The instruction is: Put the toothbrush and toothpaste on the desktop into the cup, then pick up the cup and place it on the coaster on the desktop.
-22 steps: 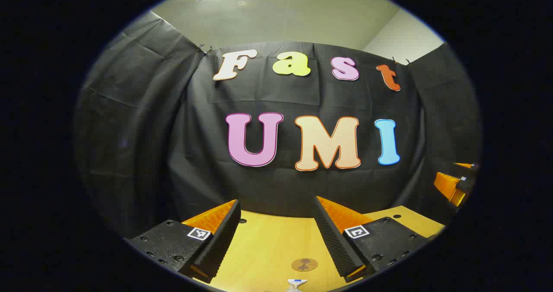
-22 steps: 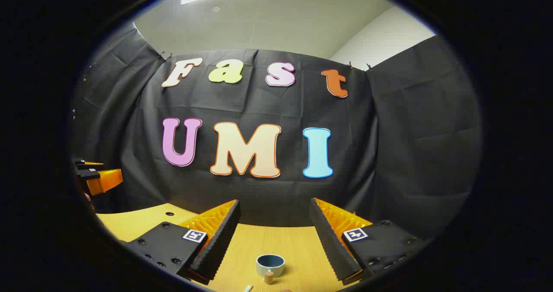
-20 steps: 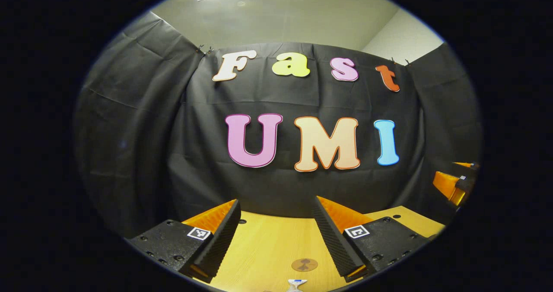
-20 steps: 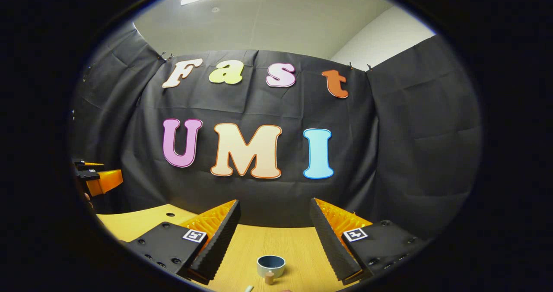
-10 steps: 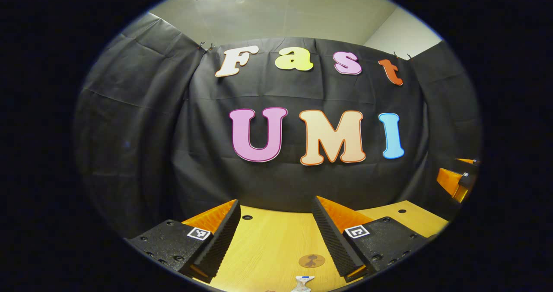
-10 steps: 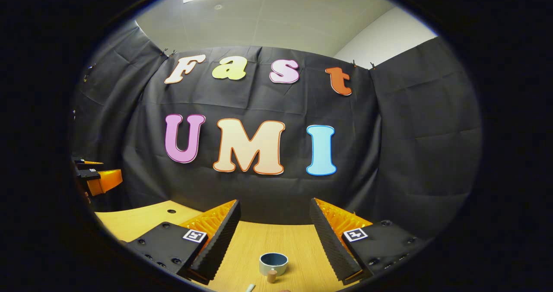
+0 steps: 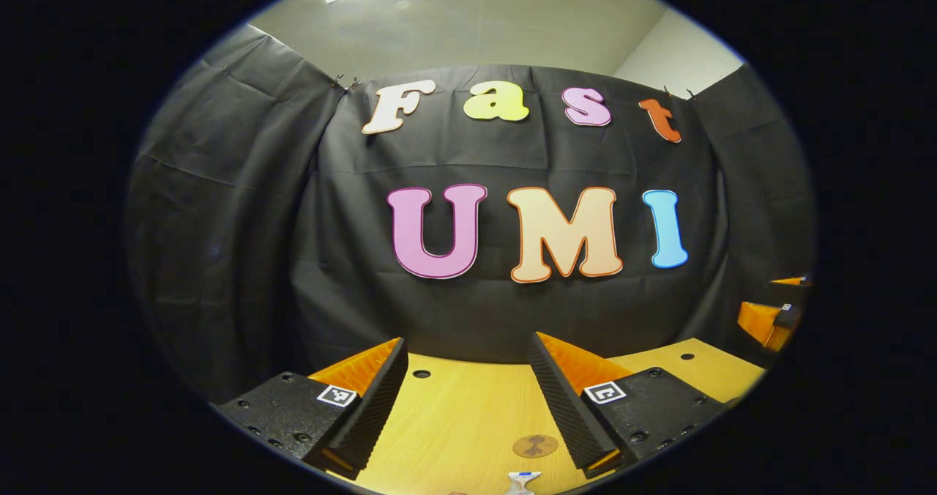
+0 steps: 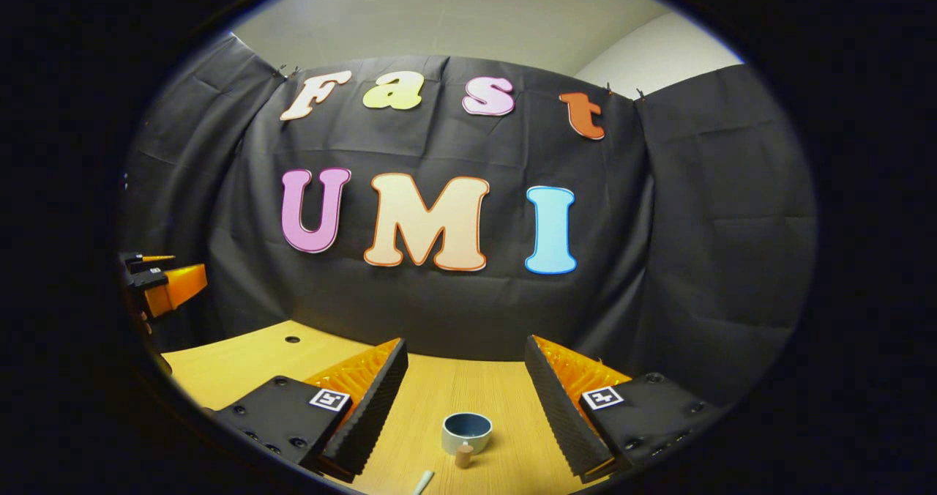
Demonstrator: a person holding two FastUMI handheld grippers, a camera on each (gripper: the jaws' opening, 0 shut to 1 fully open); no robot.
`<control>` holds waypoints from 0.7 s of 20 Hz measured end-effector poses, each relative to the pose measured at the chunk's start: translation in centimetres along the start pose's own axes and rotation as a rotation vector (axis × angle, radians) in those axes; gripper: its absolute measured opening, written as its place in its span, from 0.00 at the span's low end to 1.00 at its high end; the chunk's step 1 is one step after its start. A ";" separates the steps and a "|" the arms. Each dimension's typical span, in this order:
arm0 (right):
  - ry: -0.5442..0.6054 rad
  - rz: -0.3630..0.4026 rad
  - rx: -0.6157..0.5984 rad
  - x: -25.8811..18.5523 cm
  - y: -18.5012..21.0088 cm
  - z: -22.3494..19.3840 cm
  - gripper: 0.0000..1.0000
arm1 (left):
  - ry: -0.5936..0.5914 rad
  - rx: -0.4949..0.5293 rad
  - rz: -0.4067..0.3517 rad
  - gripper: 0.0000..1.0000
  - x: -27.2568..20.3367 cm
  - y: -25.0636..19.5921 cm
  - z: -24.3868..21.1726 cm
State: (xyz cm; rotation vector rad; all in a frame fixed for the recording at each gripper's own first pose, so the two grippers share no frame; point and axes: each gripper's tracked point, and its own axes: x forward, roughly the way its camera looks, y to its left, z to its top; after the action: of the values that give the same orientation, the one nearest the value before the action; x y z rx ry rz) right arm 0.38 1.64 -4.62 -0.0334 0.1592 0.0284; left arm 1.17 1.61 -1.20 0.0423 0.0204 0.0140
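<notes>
In the left gripper view the left gripper (image 7: 468, 400) has its jaws spread wide apart with nothing between them, held above the wooden bench (image 7: 454, 422). Just past the gap, near the inner edge of its right-hand finger, the round brown coaster (image 7: 535, 446) lies flat on the bench, and nearer the camera, at the bottom edge, the crimped white end of the toothpaste (image 7: 521, 480) shows, its blue-marked end pointing toward the coaster; the rest of the tube is cut off. A small dark hole (image 7: 420, 373) sits in the bench farther back, close to the black cloth wall. In the right gripper view the right gripper (image 8: 463, 400) likewise has its jaws wide apart and holds nothing. Between its fingers the cup (image 8: 466, 432) stands upright on the bench, pale outside and blue-grey inside, its mouth open. A small tan cork-like piece (image 8: 463, 455) is just in front of the cup, touching or nearly touching its wall; I cannot tell which. Nearer still, at the bottom edge, the pale tip of a slim stick, likely the toothbrush (image 8: 422, 482), lies on the bench, apart from the cup. The cup and the coaster do not appear together in either view.
</notes>
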 end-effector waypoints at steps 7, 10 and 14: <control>0.252 0.024 -0.044 0.9 0.7 -7.9 0.99 | -0.004 0.030 0.004 0.96 -0.5 0.2 -0.2; 0.344 0.032 -0.067 0.6 1.0 -10.9 0.99 | 0.004 0.037 -0.001 0.96 -0.8 0.2 -0.5; 0.447 0.043 -0.075 0.1 1.5 -14.1 1.00 | 0.017 0.044 0.010 0.99 -0.9 0.7 -0.8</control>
State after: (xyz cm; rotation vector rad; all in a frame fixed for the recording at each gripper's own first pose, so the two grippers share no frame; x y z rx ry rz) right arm -1.78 2.64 -18.60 -0.1111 0.6054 0.0697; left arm 0.26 2.28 -1.98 0.0865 0.0373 0.0238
